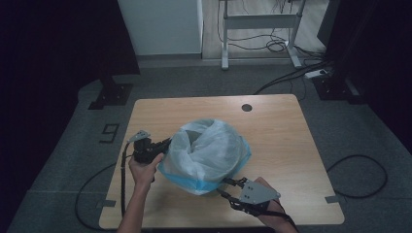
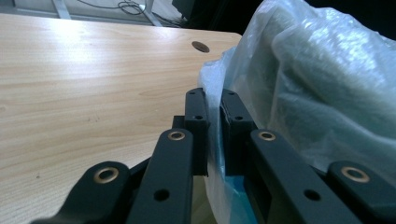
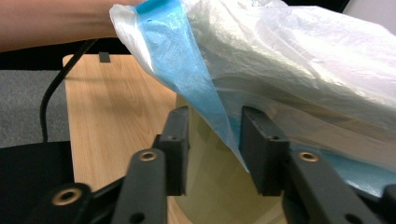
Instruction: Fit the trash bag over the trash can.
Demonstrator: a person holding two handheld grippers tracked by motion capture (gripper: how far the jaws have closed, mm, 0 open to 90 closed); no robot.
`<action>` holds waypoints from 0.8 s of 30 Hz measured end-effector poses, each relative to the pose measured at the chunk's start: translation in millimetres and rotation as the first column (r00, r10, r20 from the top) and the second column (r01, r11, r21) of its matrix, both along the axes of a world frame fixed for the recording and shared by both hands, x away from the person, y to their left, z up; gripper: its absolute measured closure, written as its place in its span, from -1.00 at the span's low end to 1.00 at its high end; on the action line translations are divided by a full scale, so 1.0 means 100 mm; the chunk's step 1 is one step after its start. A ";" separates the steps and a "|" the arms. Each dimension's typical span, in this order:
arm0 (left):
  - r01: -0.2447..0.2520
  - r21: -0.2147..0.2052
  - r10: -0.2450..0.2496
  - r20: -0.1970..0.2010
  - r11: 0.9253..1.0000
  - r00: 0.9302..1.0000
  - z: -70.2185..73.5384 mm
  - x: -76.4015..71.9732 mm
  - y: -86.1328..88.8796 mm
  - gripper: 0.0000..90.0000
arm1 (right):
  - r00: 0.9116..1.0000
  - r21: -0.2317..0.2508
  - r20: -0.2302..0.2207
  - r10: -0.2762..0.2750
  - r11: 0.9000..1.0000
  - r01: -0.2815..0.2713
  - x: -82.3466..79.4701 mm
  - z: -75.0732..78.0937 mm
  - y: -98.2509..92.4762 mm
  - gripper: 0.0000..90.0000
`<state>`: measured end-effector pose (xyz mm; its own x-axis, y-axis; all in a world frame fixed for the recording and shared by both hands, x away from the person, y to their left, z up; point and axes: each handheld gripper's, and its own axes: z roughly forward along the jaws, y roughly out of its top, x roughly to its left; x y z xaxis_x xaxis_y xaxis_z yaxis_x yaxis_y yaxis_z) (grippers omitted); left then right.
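Note:
A translucent white plastic bag [image 1: 209,150] with a blue band along its edge is draped over a pale bin [image 3: 210,186] in the middle of the wooden table [image 1: 272,126]. My left gripper [image 1: 165,144] sits at the bag's left side, shut on a fold of the film [image 2: 214,107]. My right gripper [image 1: 228,187] is at the bag's near right, low by the bin's wall. Its jaws stand apart [image 3: 215,140]. The blue band [image 3: 187,60] hangs down between them without being pinched.
A round cable hole [image 1: 247,107] lies at the table's far side. A white desk frame [image 1: 257,22] and loose cables [image 1: 359,174] are on the floor beyond and to the right. A black stand foot [image 1: 111,92] is at the far left.

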<state>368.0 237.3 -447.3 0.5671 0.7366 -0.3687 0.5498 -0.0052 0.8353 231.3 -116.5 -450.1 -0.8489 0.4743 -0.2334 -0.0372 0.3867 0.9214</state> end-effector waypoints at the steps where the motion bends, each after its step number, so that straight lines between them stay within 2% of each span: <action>1: -0.002 -0.004 0.002 -0.003 1.000 1.000 -0.01 0.00 0.00 0.84 | 1.000 -0.004 -0.002 0.003 1.000 -0.003 0.01 0.00 0.02 0.48; 4: -0.003 -0.010 0.003 -0.008 1.000 1.000 -0.04 0.00 0.02 0.84 | 1.000 -0.026 -0.004 -0.003 1.000 0.003 0.02 -0.01 0.05 0.76; 6: -0.005 -0.014 0.005 -0.007 1.000 1.000 -0.03 0.00 0.03 0.84 | 1.000 -0.025 -0.016 0.001 1.000 -0.001 0.03 -0.02 0.06 0.95; 7: -0.005 -0.014 0.005 -0.006 1.000 1.000 -0.03 0.00 0.03 0.84 | 1.000 -0.021 -0.023 0.010 1.000 -0.010 0.04 -0.02 0.06 0.98; 12: -0.005 -0.012 0.005 -0.003 1.000 1.000 -0.01 -0.01 0.04 0.85 | 0.998 -0.011 -0.056 0.027 1.000 -0.028 0.06 -0.07 0.01 0.98; 16: -0.006 -0.002 0.006 -0.013 1.000 1.000 -0.03 -0.01 0.04 0.85 | 0.994 -0.016 -0.106 0.019 1.000 -0.021 0.11 -0.18 -0.08 0.98; 21: -0.004 0.020 0.005 -0.047 1.000 0.999 -0.10 -0.01 0.03 0.87 | 0.979 -0.038 -0.202 -0.021 0.999 0.014 0.24 -0.43 -0.20 0.98; 22: 0.001 0.039 0.000 -0.051 0.999 0.999 -0.11 -0.01 0.01 0.87 | 0.977 -0.043 -0.213 -0.027 0.999 0.018 0.26 -0.47 -0.22 0.98; 24: 0.010 0.051 -0.007 -0.056 0.999 0.998 -0.12 -0.01 -0.01 0.87 | 0.970 -0.049 -0.239 -0.040 0.998 0.029 0.29 -0.55 -0.25 0.98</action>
